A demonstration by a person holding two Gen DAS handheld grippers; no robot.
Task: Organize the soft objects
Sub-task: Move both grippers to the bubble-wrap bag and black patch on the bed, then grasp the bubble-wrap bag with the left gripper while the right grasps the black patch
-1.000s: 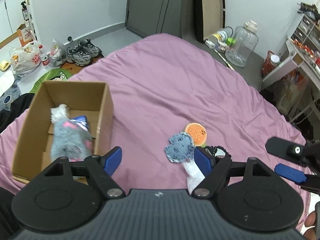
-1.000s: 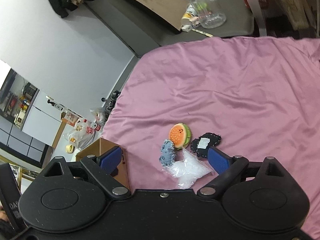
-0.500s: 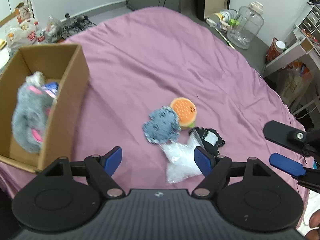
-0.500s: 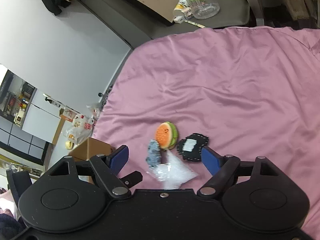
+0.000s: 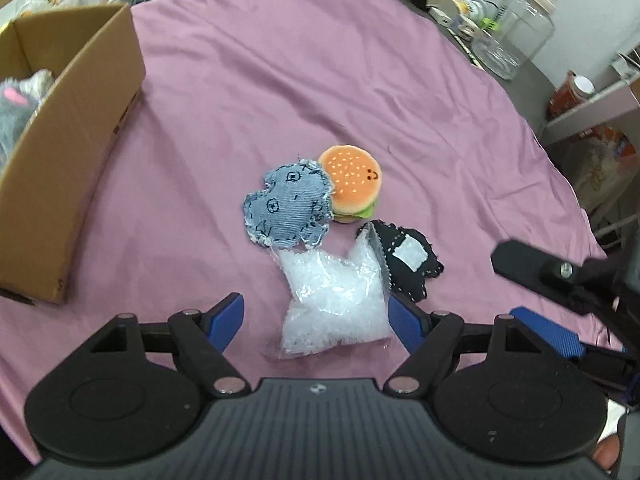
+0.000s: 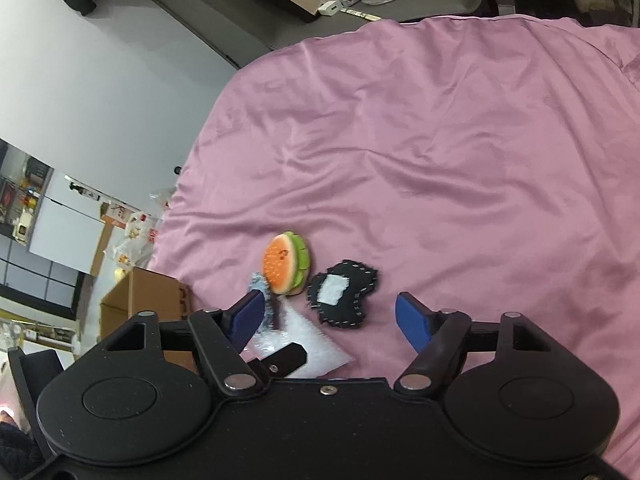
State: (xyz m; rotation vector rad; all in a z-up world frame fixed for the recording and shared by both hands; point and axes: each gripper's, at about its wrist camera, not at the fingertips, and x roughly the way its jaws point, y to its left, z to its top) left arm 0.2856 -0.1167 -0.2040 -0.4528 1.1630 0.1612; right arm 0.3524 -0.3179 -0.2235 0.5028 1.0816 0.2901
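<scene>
On the pink bedsheet (image 5: 280,92) lie a clear bag of white pellets (image 5: 336,300), a blue denim plush (image 5: 288,206), a burger plush (image 5: 354,182) and a black stitched patch (image 5: 406,262). My left gripper (image 5: 316,320) is open, its jaws on either side of the near end of the pellet bag. My right gripper (image 6: 332,316) is open, just short of the black patch (image 6: 344,298) and burger (image 6: 286,268). Its fingers (image 5: 548,334) show at the right of the left wrist view. The cardboard box (image 5: 68,120) on the left holds a grey plush (image 5: 16,112).
A glass jar (image 5: 516,36) and bottles stand on the floor beyond the bed's far edge. Shelving and bags (image 5: 596,120) are at the right. The box (image 6: 148,300) sits near the bed's left edge, with bags (image 6: 132,240) on the floor past it.
My left gripper has moved right from the box and down over the pellet bag. My right gripper has come closer to the black patch and burger.
</scene>
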